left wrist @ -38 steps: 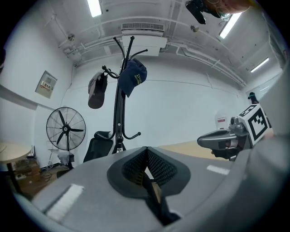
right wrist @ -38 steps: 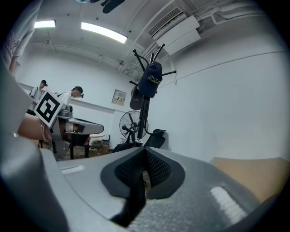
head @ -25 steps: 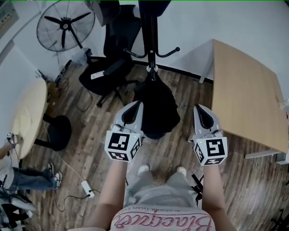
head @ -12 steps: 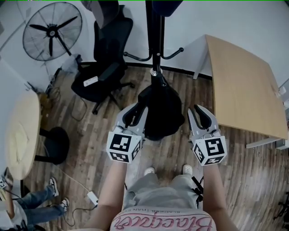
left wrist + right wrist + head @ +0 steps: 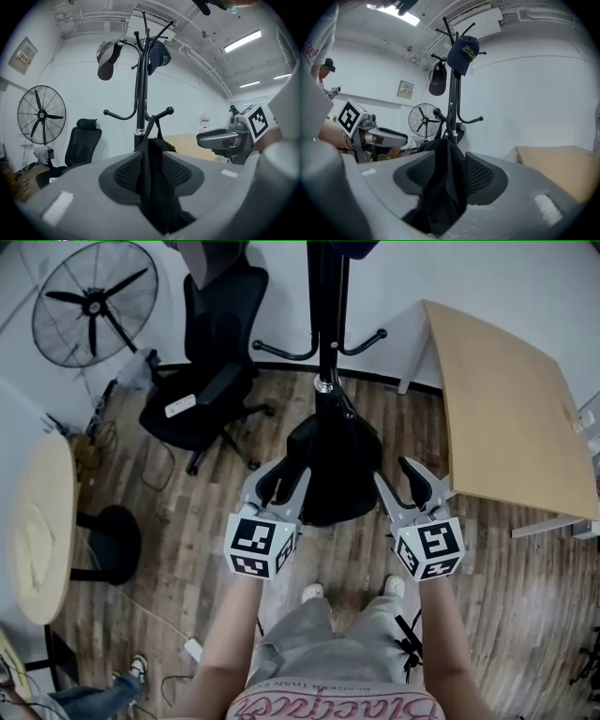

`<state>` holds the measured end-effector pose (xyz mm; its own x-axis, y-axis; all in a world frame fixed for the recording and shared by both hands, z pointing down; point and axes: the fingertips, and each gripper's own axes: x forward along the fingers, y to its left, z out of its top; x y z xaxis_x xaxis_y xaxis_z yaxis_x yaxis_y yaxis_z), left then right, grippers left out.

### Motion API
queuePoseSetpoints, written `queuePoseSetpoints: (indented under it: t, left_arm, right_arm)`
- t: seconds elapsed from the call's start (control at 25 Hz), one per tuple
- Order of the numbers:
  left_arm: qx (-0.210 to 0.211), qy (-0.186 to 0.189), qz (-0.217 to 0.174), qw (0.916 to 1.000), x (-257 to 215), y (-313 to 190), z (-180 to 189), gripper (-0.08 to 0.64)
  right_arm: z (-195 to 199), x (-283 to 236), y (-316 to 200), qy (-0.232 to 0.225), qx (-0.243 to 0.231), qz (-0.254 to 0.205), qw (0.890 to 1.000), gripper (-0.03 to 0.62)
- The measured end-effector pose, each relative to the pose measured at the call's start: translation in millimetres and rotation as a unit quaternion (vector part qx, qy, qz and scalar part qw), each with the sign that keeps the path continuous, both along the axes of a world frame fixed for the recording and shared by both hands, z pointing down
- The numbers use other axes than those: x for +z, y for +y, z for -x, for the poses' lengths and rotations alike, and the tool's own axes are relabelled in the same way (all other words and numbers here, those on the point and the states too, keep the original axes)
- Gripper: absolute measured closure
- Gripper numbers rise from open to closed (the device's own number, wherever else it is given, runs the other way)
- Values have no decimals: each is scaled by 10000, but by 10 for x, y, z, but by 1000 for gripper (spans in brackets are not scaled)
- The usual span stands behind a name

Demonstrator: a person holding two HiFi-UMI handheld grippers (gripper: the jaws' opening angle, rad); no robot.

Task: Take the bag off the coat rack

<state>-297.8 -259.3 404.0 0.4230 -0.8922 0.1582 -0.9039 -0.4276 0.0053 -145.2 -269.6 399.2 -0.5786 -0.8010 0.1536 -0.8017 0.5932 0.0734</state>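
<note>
One bag point(image 5: 339, 465), two caps point(image 5: 108, 58)

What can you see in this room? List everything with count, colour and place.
rack: one, black, centre, by the wall
bag: one, black, hanging low on the rack
caps: two, grey and navy, on the rack's top hooks
fan: one, black, far left corner
chair: one, black, left of the rack
table: one, light wood, right
round table: one, pale, left edge
power strip: one, white, on the floor at lower left
bystander: one, in jeans, bottom left corner
left gripper: one, grey, at the bag's left side; jaws have just been opening, bag fabric in the gap
right gripper: one, grey, at the bag's right side; jaws have just been opening, bag fabric in the gap
</note>
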Motion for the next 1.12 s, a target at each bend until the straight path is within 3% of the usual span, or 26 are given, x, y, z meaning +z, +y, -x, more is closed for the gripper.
queuePoseSetpoints:
  t: [0.24,0.4,0.68,1.12]
  left_arm:
    - [9,-48,232,9997,261,-125,39,408]
    - [16,-80,435,9990,467,-203,54,355]
    - [-22,-258,740,9969,828,-363,79,330]
    - [163,-376,989,9943,1145,-622,10,288]
  right_arm:
    - [57,360,-147,131,-5,340,9993,336]
    - [71,586,-247,69,33,586,9983,292]
    - [107,905,-463,167,107,775,9968,233]
    - [206,1376,-847,424,61,1136,9926,225]
